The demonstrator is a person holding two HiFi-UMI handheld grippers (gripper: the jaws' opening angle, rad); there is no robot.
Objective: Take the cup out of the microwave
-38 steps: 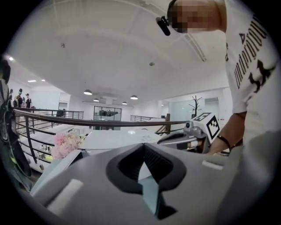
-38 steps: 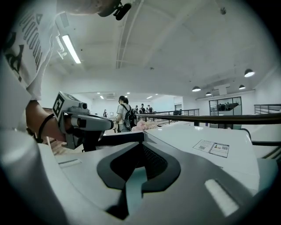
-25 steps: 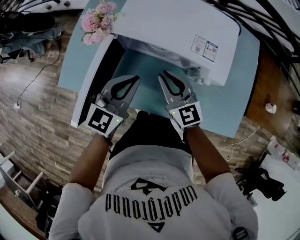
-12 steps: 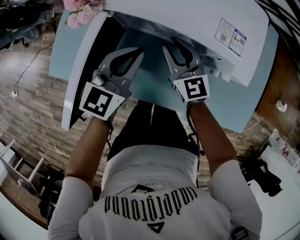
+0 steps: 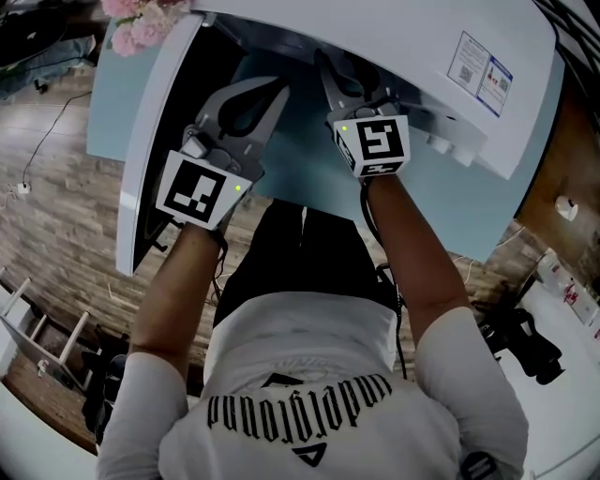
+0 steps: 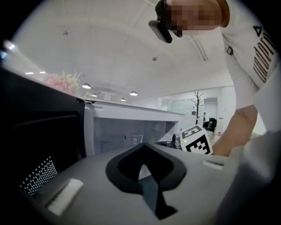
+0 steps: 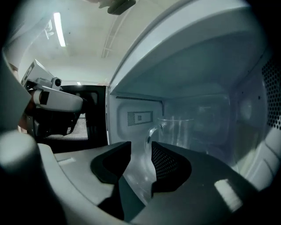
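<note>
A clear glass cup (image 7: 178,132) with a handle on its left stands inside the white microwave (image 5: 375,37), whose door (image 5: 150,141) hangs open to the left. My right gripper (image 7: 140,147) reaches into the cavity, its jaws opening. The cup's handle shows just beyond the gap and nothing is pressed between the pads. In the head view the right gripper (image 5: 339,73) slips under the microwave's top edge. My left gripper (image 5: 267,98) hovers shut in front of the opening, empty, with the cup (image 6: 134,138) faint in the cavity ahead of it.
The microwave sits on a teal table (image 5: 450,206). Pink flowers (image 5: 141,23) stand behind the door at the far left. Perforated cavity walls close in on the right gripper's right side (image 7: 272,96). Wood floor and cables surround the table.
Both grippers have moved forward and lower toward the microwave. The right one has entered the cavity and its jaws have spread; the left stays shut outside.
</note>
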